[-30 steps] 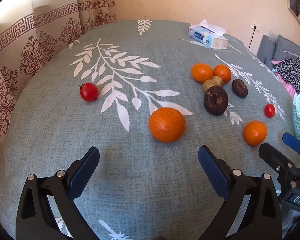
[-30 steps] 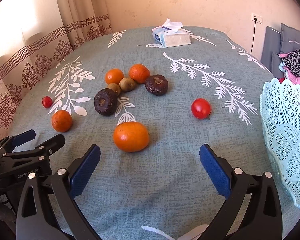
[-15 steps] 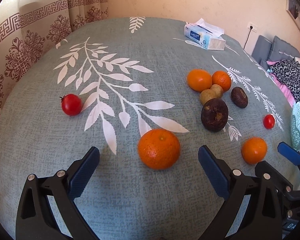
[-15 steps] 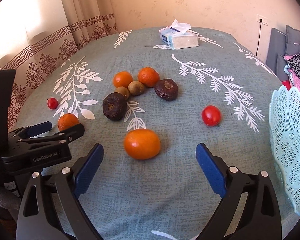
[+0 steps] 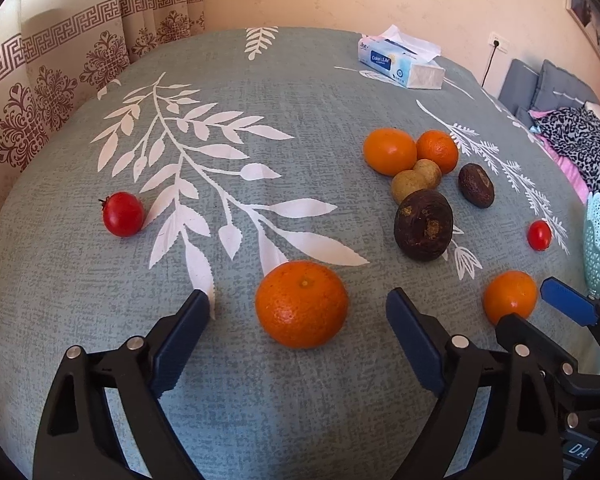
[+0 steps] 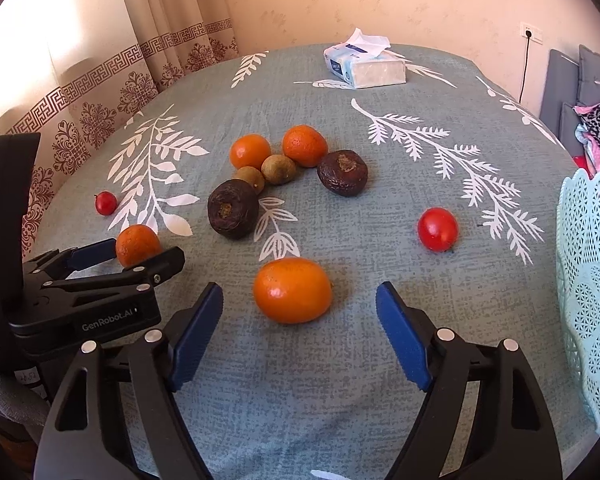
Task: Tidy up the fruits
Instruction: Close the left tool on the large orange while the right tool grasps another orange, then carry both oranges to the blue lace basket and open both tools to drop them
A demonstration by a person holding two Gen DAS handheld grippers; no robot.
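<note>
- Mandarins: five on the desk [image 5: 260, 420], which was laid with a grey-green leaf-print cloth. One mandarin [image 5: 301, 304] lay just ahead of the left gripper [image 5: 298, 316]; another mandarin [image 6: 292, 290] lay just ahead of the right gripper [image 6: 299, 312]; two more sat touching in the central cluster [image 6: 278, 152].
- Left gripper: fingers [image 5: 180, 340] stood wide and were closing, with the fruit near their tips but not pressed; nothing was held.
- Right gripper: fingers [image 6: 400, 340] likewise wide and closing, pads clear of the fruit; nothing was held.
- Other fruit: two small greenish-brown round fruits [image 6: 278, 169], kind unclear; two dark wrinkled fruits [image 6: 233, 209], possibly passion fruit; two cherry tomatoes [image 6: 437, 229], well apart.
- Basket [image 6: 588, 280]: pale turquoise lattice, at the right edge of the desk.
- Handling, as judged: mandarins light, firm under a loose peel, apt to roll; best taken across the widest part with a mild squeeze. Tomatoes smooth, slippery and easily burst.
- Also present: tissue box [image 6: 364, 66] at the far edge; patterned curtain [image 6: 100, 80].
- Hidden or unclear: the basket was cut off by the frame, its contents unseen; from the right view, the left gripper covered part of its mandarin.
</note>
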